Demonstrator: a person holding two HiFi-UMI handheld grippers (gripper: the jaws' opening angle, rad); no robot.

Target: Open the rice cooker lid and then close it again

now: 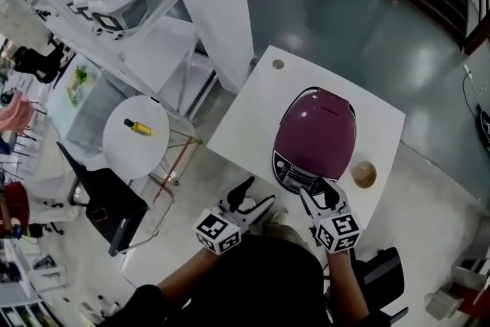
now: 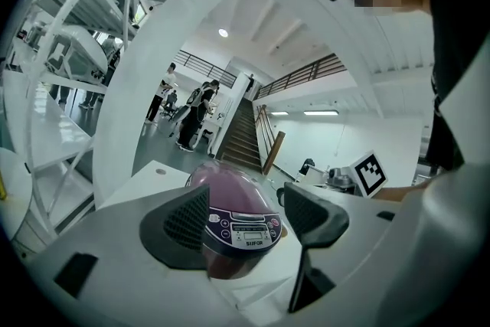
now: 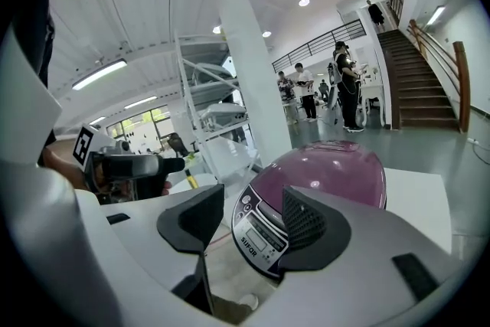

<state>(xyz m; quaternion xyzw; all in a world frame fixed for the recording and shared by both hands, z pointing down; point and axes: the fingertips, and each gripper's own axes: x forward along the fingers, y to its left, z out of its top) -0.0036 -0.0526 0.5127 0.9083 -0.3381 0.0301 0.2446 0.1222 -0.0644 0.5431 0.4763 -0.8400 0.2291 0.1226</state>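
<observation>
Black-padded jaws stand apart on both tools, with nothing between them. The left gripper [image 1: 256, 191] hangs by the table's near edge, and the right gripper [image 1: 321, 191] is close to the cooker's front.

Just beyond them, the purple rice cooker [image 1: 315, 135] sits with its lid shut on the right part of the white table [image 1: 245, 119]. A small brown bowl [image 1: 364, 174] is just beside it.

Two risks seem likely. A push on the glossy dome rather than the release could slide the cooker toward the bowl or the table edge. An unbraced lid might also spring up hard.

The control panel [image 1: 295, 174] faces the person. The long axis runs from the panel back across the dome, away and slightly right.
</observation>
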